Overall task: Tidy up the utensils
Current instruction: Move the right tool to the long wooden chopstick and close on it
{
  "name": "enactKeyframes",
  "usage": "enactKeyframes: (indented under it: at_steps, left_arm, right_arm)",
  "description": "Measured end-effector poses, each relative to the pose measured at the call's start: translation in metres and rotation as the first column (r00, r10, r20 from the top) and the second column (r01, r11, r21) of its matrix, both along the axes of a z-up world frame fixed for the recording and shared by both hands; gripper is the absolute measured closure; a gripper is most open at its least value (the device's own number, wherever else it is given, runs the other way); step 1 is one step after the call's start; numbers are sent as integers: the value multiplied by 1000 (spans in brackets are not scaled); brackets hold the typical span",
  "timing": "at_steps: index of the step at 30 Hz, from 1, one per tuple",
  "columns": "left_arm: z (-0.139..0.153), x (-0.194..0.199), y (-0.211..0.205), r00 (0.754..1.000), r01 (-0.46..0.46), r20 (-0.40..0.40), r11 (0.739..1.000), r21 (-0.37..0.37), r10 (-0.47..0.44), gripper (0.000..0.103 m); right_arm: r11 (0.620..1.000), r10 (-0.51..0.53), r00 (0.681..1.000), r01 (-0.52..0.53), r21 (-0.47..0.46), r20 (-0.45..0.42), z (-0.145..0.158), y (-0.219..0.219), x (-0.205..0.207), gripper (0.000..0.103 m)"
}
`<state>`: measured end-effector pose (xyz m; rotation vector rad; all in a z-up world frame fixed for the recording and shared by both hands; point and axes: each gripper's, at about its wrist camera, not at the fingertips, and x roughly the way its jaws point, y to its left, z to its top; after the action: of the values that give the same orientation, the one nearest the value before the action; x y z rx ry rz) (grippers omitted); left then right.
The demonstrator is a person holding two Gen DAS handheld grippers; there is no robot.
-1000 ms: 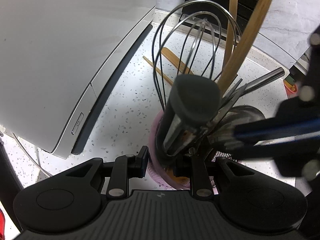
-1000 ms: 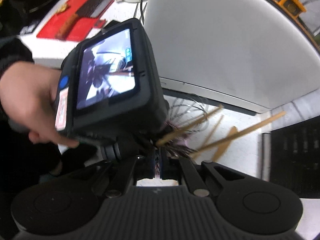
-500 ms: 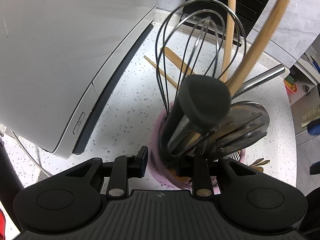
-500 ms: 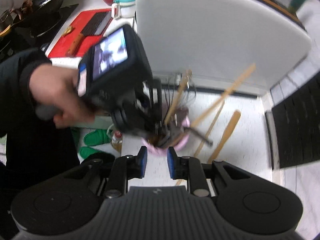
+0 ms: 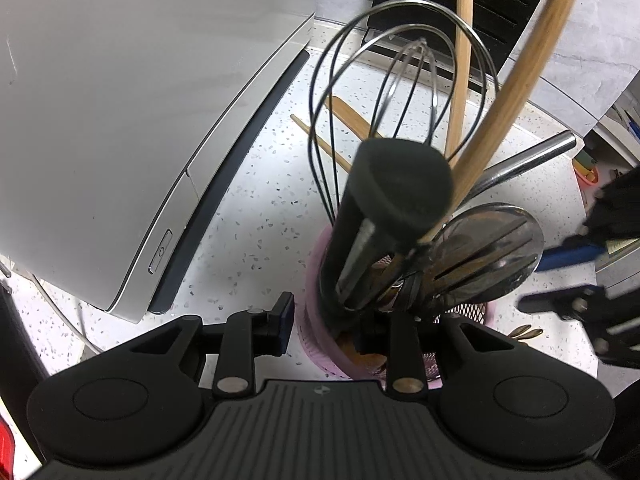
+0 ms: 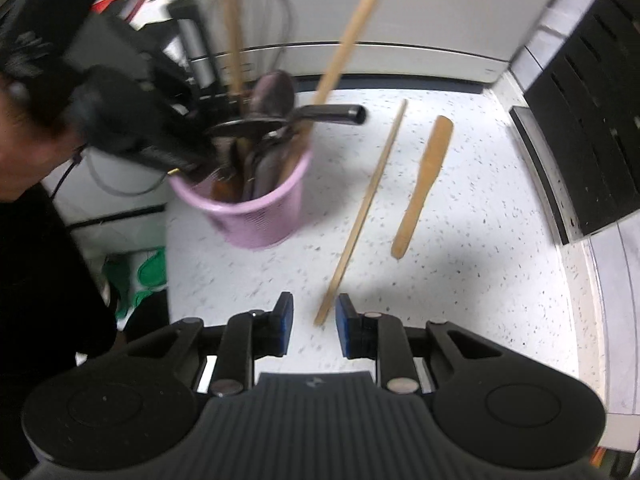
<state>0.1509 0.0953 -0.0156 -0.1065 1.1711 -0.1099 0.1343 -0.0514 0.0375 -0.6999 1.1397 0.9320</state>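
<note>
A pink mesh basket (image 5: 316,320) (image 6: 260,216) holds a wire whisk (image 5: 400,80), a black-handled tool (image 5: 400,184), a slotted steel turner (image 5: 488,256) and wooden handles (image 5: 516,84). My left gripper (image 5: 344,320) straddles the basket's near rim, one finger (image 5: 284,320) outside and the other inside. Its jaws are opening, and the outer pad stands just off the wall. On the counter lie a long wooden stick (image 6: 368,200) and a wooden spatula (image 6: 424,184). My right gripper (image 6: 314,322) is open low over the counter, with the stick's near tip between its pads, untouched.
A big white appliance (image 5: 140,120) stands behind and beside the basket. A black slatted rack (image 6: 592,120) borders the speckled counter (image 6: 480,280) on the right. The counter's edge drops off left of the basket, where a person in dark clothes (image 6: 40,280) stands.
My right gripper has pulled away from the basket, dropped toward the counter and opened, and now sits at the stick's end. The left gripper stayed put, with its inner finger spread slightly.
</note>
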Motion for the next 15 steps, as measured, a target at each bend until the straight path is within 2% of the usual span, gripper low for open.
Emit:
enactKeyframes:
  at_steps: [3, 12, 15]
  left_arm:
    - [1, -1, 0, 1000, 1, -1, 1000, -3, -1, 68]
    - [0, -3, 1, 1000, 12, 4, 1000, -5, -12, 68]
    - [0, -2, 0, 1000, 14, 3, 1000, -2, -14, 68]
  right_arm:
    - [999, -23, 1000, 23, 33, 10, -6, 4, 6, 75]
    - [989, -82, 992, 68, 130, 99, -33, 8, 19, 72]
    - [967, -165, 985, 149, 205, 59, -41, 2, 29, 72]
